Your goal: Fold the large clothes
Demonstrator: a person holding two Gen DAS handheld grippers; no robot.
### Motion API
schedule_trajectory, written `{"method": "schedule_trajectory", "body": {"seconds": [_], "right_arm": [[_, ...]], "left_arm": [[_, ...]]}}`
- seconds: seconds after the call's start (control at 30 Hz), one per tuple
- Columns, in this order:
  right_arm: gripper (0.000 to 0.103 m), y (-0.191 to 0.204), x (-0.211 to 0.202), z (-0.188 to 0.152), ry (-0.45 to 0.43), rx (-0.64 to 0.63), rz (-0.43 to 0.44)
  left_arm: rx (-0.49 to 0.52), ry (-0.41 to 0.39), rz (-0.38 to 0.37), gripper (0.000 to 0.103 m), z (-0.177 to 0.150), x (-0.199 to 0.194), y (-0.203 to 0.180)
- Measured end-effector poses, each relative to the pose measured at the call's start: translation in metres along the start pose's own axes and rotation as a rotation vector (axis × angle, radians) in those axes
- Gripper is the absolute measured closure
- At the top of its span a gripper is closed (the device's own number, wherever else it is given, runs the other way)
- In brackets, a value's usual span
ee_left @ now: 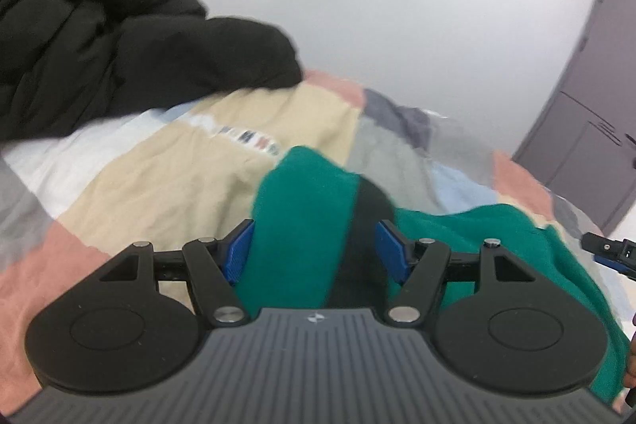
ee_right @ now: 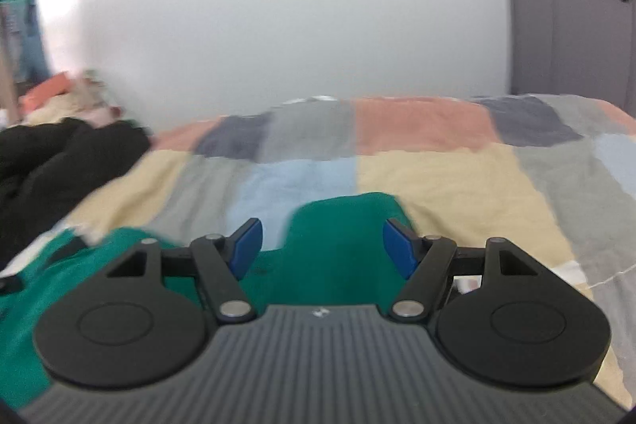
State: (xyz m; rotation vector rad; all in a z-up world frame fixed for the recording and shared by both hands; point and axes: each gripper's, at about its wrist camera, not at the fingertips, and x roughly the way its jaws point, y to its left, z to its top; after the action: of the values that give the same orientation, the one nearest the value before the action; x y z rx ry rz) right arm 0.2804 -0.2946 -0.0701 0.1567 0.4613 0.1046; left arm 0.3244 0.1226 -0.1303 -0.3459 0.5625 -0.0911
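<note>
In the left wrist view, a heap of black clothing point(ee_left: 119, 42) takes up the far left of the bed point(ee_left: 167, 165), lying on its patchwork cover of beige, pink, grey and pale blue squares. A printed label shows on the beige patch, too blurred to read. The green garment point(ee_left: 302, 225) lies near the camera, right of the black heap and well apart from it. One long part of it, probably a sleeve, runs from between the jaws away and slightly left, with a dark band along its right edge; the rest spreads off to the right. The left gripper point(ee_left: 314, 249) has its jaws standing wide, blue pads either side of that long part, and whether the pads touch the cloth cannot be told. At the far right edge the tip of the right gripper point(ee_left: 612, 251) shows over the green cloth, and beyond it a grey door point(ee_left: 588, 114).

The right wrist view shows the black clothing point(ee_right: 59, 165) only as a low strip at the left edge. Here the green garment point(ee_right: 334, 249) spreads leftward across the lower picture, with a short rounded flap pointing away from the camera between the jaws. The right gripper point(ee_right: 324, 247) is also wide apart, its pads clear of the flap and holding nothing. This view shows more of the bed's point(ee_right: 457, 177) far side and the door point(ee_right: 568, 6) with its handle.
</note>
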Motion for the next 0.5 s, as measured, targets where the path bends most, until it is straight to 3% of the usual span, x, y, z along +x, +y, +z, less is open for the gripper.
{"method": "schedule_trajectory", "body": {"seconds": [0.17,0.27,0.5], "right_arm": [[0.034,0.024,-0.028,-0.01,0.034,-0.046,0.111],[0.034,0.037,-0.03,-0.023,0.068,-0.105,0.112],[0.032,0.047,-0.015,-0.037,0.137,-0.121,0.111]], "left_arm": [[0.088,-0.026,-0.022,0.032,-0.009,-0.023,-0.025],[0.153,-0.061,0.004,0.032,-0.012,-0.037,-0.034],[0.18,-0.097,-0.044,0.032,-0.019,-0.061,-0.04]]}}
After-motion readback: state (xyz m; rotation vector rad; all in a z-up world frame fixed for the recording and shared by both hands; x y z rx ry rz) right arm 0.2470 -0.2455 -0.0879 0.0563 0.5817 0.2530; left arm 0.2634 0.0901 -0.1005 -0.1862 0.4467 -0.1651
